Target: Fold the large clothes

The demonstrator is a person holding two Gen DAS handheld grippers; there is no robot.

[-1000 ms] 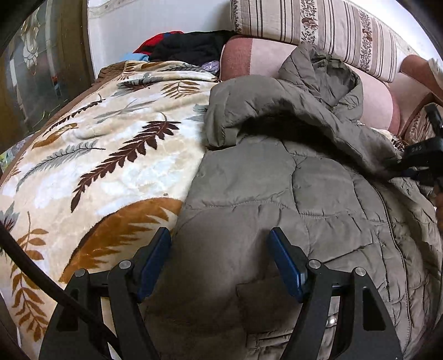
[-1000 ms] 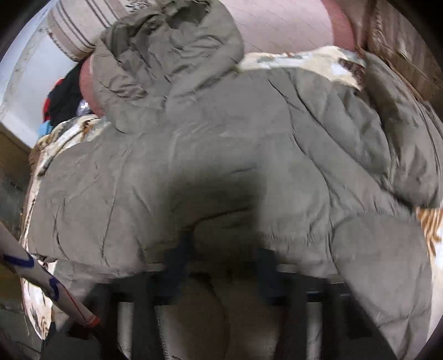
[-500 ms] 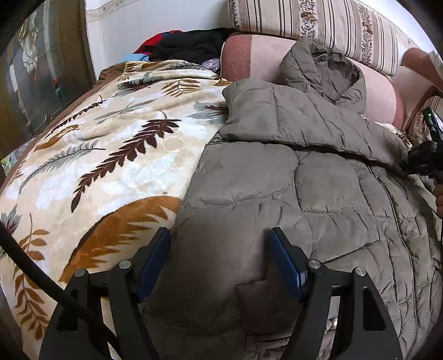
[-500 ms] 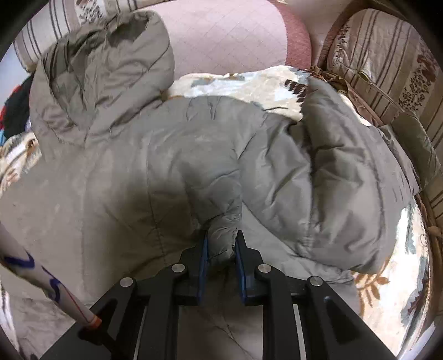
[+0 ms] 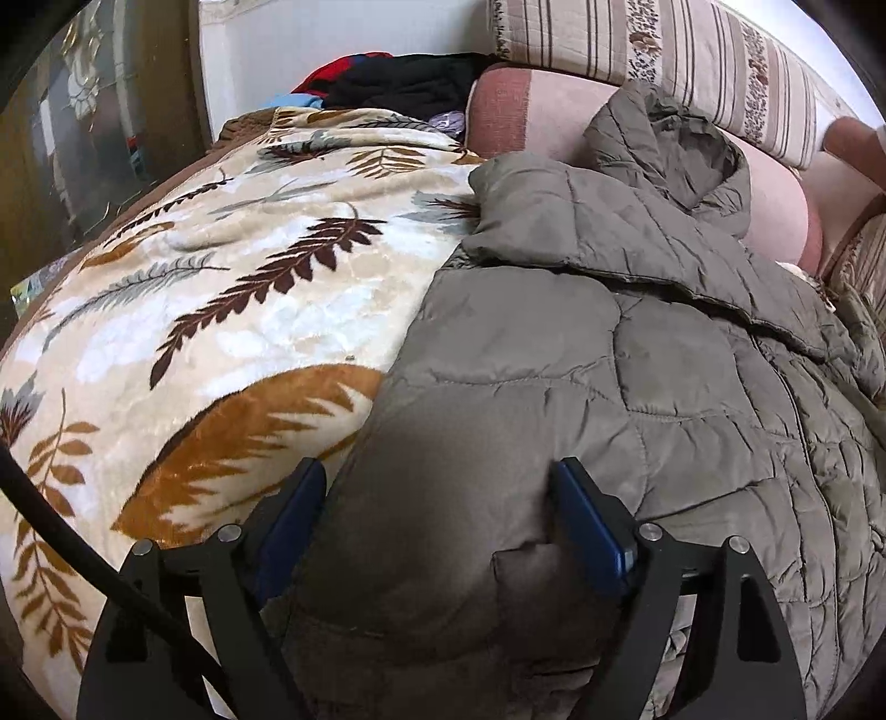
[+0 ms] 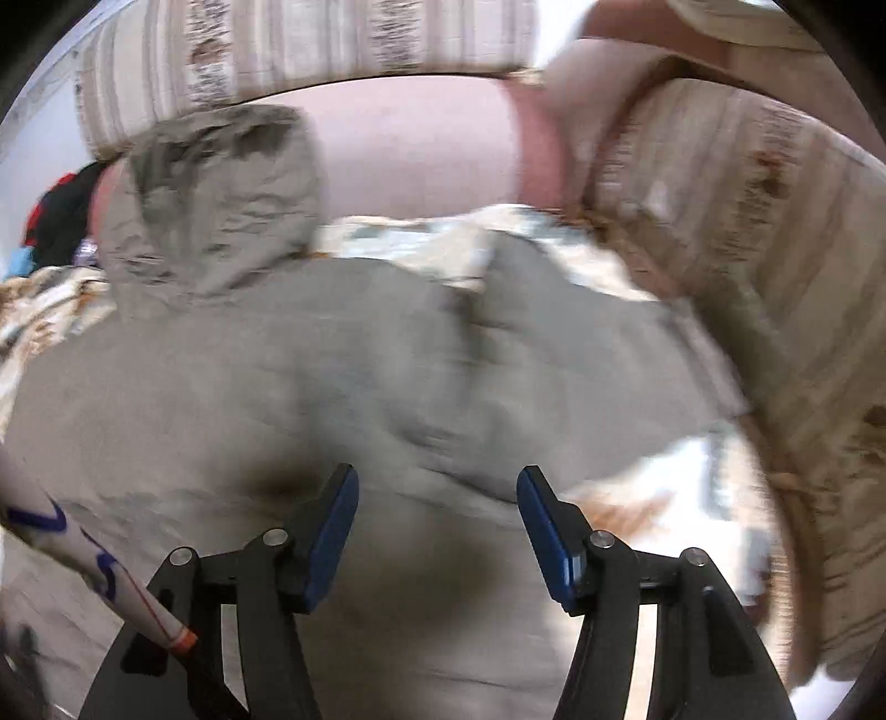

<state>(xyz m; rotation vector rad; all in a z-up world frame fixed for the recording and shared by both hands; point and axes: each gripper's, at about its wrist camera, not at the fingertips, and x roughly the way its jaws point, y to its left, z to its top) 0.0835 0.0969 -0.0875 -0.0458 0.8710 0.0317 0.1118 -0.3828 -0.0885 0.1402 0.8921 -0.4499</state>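
Observation:
An olive quilted hooded jacket [image 5: 581, 376] lies spread on a leaf-print blanket [image 5: 221, 310], its hood [image 5: 664, 144] against the pink cushion. One sleeve [image 5: 581, 221] is folded across its upper body. My left gripper [image 5: 437, 498] is open, its jaws wide over the jacket's lower edge. In the blurred right wrist view the jacket [image 6: 332, 399] fills the middle with the hood [image 6: 216, 199] at the upper left. My right gripper [image 6: 437, 498] is open and empty just above the jacket.
A pink cushion [image 5: 509, 111] and a striped sofa back [image 5: 664, 50] run behind the jacket. A pile of dark and red clothes [image 5: 398, 77] sits at the far left. A striped armrest [image 6: 747, 277] stands to the right. A white cable with blue markings [image 6: 99, 570] crosses the lower left.
My right gripper has let go of the sleeve it held, opened wide and swung up and to the right. The sleeve now lies flat across the jacket. The left gripper has stayed put.

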